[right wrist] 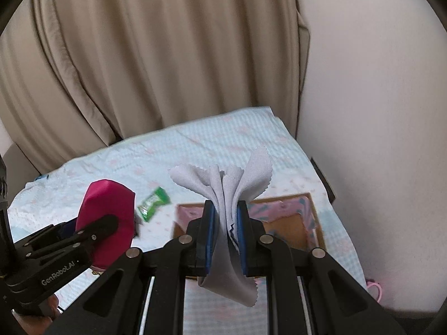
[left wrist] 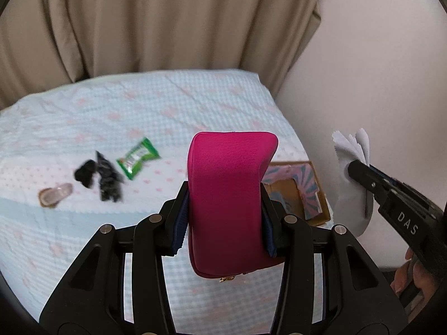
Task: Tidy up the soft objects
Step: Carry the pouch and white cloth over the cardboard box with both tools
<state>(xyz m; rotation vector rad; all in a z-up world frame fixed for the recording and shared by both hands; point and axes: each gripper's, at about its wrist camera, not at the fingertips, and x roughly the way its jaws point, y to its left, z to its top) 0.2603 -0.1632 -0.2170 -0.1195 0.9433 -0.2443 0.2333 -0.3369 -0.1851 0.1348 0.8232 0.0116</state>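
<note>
Two loads held above bed (left wrist: pixel 167 106): left gripper (left wrist: pixel 225 209) jaws clamp smooth magenta pouch (left wrist: pixel 226 195); right gripper (right wrist: pixel 225 234) jaws pinch thin grey zigzag-edged cloth (right wrist: pixel 223 192). Risk: limp cloth slips out, or the padded pouch squirts free, missing cardboard box (right wrist: pixel 290 229).

Bed (left wrist: pixel 173 103), green packet (left wrist: pixel 137 157), black items (left wrist: pixel 97 177), open box (left wrist: pixel 296 189)
</note>
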